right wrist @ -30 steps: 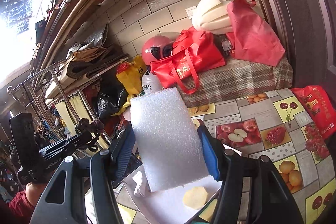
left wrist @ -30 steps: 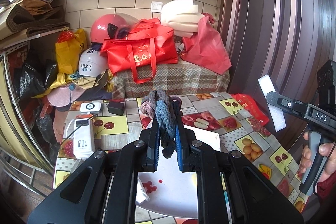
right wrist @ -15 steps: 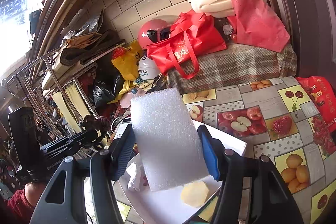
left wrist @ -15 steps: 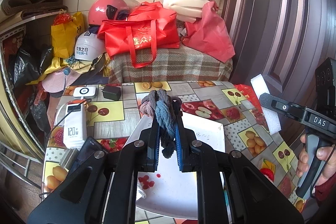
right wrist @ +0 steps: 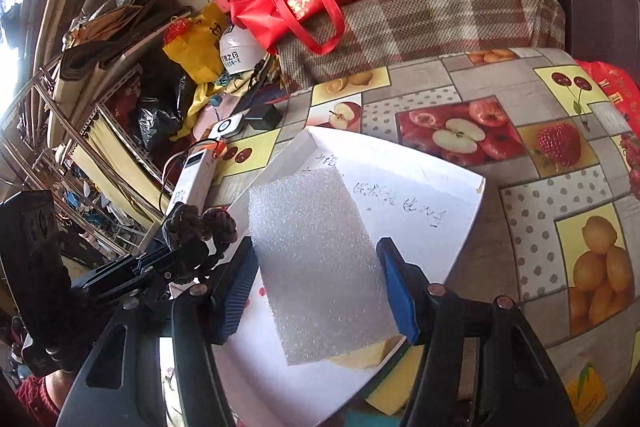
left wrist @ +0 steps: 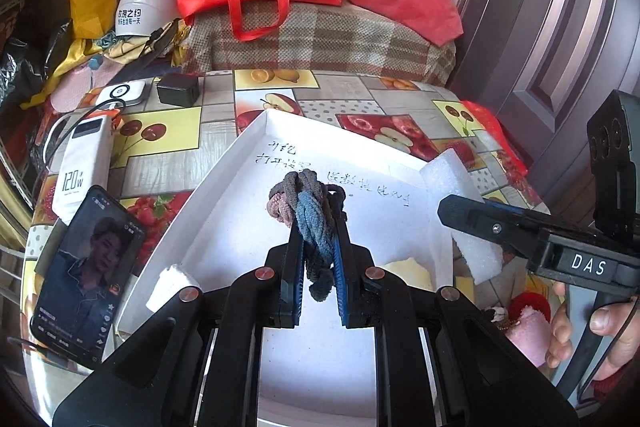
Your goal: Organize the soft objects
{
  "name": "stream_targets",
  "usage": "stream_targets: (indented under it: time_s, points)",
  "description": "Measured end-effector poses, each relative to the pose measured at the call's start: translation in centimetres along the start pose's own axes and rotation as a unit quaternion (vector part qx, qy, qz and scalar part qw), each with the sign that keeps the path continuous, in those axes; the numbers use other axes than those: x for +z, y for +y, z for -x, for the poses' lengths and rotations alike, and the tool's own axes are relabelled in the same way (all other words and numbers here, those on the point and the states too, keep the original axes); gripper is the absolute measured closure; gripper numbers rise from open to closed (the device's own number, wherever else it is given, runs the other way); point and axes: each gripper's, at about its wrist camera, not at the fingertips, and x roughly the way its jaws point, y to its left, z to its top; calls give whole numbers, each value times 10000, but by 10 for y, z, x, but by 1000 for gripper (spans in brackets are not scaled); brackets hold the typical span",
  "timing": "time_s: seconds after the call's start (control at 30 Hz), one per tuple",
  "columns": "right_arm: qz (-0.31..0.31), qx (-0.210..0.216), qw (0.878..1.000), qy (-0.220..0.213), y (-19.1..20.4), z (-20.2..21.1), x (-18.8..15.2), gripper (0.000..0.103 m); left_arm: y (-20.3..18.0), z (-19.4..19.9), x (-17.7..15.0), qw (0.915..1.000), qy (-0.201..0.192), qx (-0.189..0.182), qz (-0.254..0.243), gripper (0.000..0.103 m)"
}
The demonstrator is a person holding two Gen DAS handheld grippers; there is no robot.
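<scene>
The left gripper (left wrist: 317, 255) is clenching a twisted blue, pink and brown rope (left wrist: 310, 215); the right gripper (right wrist: 320, 283) is squeezing a white, pebbly foam (right wrist: 320, 267) above the tray (left wrist: 224, 195).

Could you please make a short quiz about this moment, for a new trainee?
1. What does the left gripper hold?
2. True or false: the right gripper is shut on a white foam sheet.
3. Which is over the white tray: (a) both held items, (b) only the foam, (c) neither?

Key:
1. A bundle of braided hair ties.
2. True.
3. (a).
</scene>
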Motion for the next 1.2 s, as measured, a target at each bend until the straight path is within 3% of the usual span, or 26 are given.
stream_targets:
  time_s: [0.4, 0.43, 0.47, 0.5, 0.53, 0.57, 0.6, 0.63, 0.67, 0.97, 1.07, 1.2]
  points:
    - [-120, -100, 9998, 92, 1, -25, 7, 41, 3, -45, 0, 9989, 397, 211, 132, 91]
    - [-101, -63, 9998, 145, 2, -28, 6, 38, 4, -46, -1, 9987, 428, 263, 119, 91]
    - [-68, -59, 9998, 175, 3, -30, 4, 23, 5, -47, -2, 9984, 444, 340, 94, 87]
    - [-21, -110, 9999, 128, 4, -29, 2, 16, 6, -47, -3, 9980, 442, 447, 76, 81]
    - [44, -168, 9998, 36, 6, -27, 1, 15, 8, -46, -4, 9975, 430, 548, 77, 47]
    - [117, -218, 9997, -46, 8, -25, 0, 14, 11, -45, -5, 9973, 399, 599, 107, 6]
    - [179, -285, 9994, -110, 9, -22, 0, 14, 13, -43, -5, 9975, 348, 597, 149, 1]
    - [226, -353, 9990, -152, 10, -19, 0, 10, 15, -40, -6, 9974, 333, 614, 189, 0]
    - [255, -388, 9988, -178, 11, -15, 0, 0, 17, -38, -6, 9973, 335, 623, 218, 0]
    - [401, -526, 9961, -589, 0, 44, -15, 0, 17, 10, -27, 9992, 13, 374, 162, 0]
    - [862, -196, 9952, -424, 1, 62, -39, 0, 18, 34, -45, 9997, -58, 186, 162, 0]
    - [1597, 347, 9864, 191, 20, 60, -84, 0, 13, 59, -77, 10000, 6, -65, 18, 0]
